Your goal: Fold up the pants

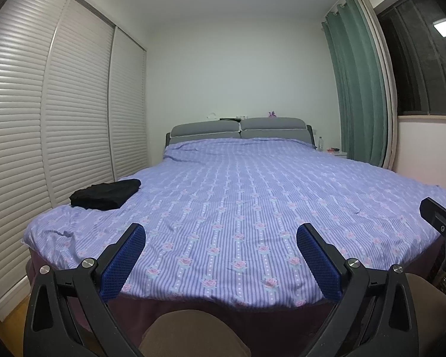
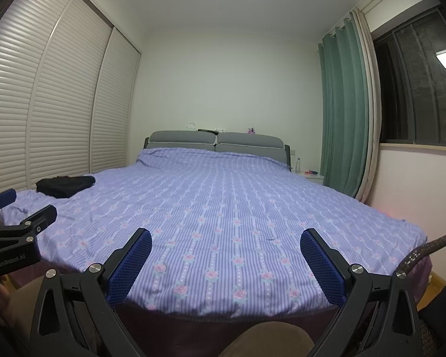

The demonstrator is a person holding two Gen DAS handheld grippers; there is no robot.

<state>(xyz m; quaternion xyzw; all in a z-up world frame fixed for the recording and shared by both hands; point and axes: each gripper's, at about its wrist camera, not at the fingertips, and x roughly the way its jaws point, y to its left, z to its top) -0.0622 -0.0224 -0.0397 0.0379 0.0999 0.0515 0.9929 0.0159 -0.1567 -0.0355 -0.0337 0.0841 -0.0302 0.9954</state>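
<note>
1. The left gripper [image 1: 221, 239] hangs over the foot edge of the bed with the lilac striped sheet printed with pink roses [image 1: 238, 196]. Its blue-padded fingers [image 1: 125, 263] stand wide apart and hold nothing.
2. The right gripper [image 2: 226, 245] is in the same posture beside it, fingers [image 2: 130, 267] wide and empty; its edge shows at 3 o'clock in the left wrist view.
3. The black fabric pants [image 1: 105, 193] lie on the sheet at about 10 o'clock from both grippers, near the bed's left side and the white louvred wardrobe doors [image 1: 44, 104]. They are well apart from either gripper.
4. The pants look like a compact, flat rectangle, so I judge they are already folded, or nearly so. Whether all folds are complete I cannot tell, as the bundle is far and dark.
5. If more folding remains, the next move calls for bringing both grippers toward 10 o'clock and taking an edge of the cloth with narrow fingers, without dragging the sheet.
</note>
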